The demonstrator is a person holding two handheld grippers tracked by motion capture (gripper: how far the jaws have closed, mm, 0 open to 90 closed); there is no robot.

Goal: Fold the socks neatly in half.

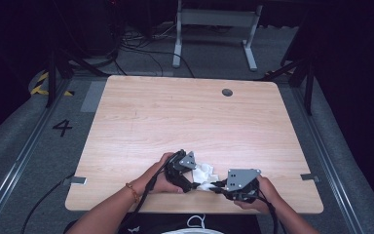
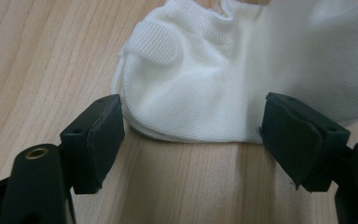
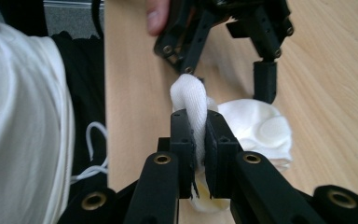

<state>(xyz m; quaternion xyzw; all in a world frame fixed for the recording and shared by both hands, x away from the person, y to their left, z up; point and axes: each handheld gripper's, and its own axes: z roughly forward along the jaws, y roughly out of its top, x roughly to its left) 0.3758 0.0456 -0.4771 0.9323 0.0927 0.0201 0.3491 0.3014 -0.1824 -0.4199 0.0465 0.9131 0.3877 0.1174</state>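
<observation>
The right gripper (image 3: 197, 140) clenches a bunched fold of the white sock (image 3: 256, 130) between its black pads, and the knit bulges up out of the pinch. The left gripper (image 2: 196, 140) stands released, its jaws spread either side of the sock's rounded end (image 2: 186, 88) without touching it. The second grasp is not yet made, so the handling looks barely begun. The sock is soft ribbed cotton, lying rumpled between both grippers on the smooth pale wooden table (image 1: 175, 117).

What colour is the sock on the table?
White. The sock is plain white knit, and it shows best in the left gripper view.
</observation>
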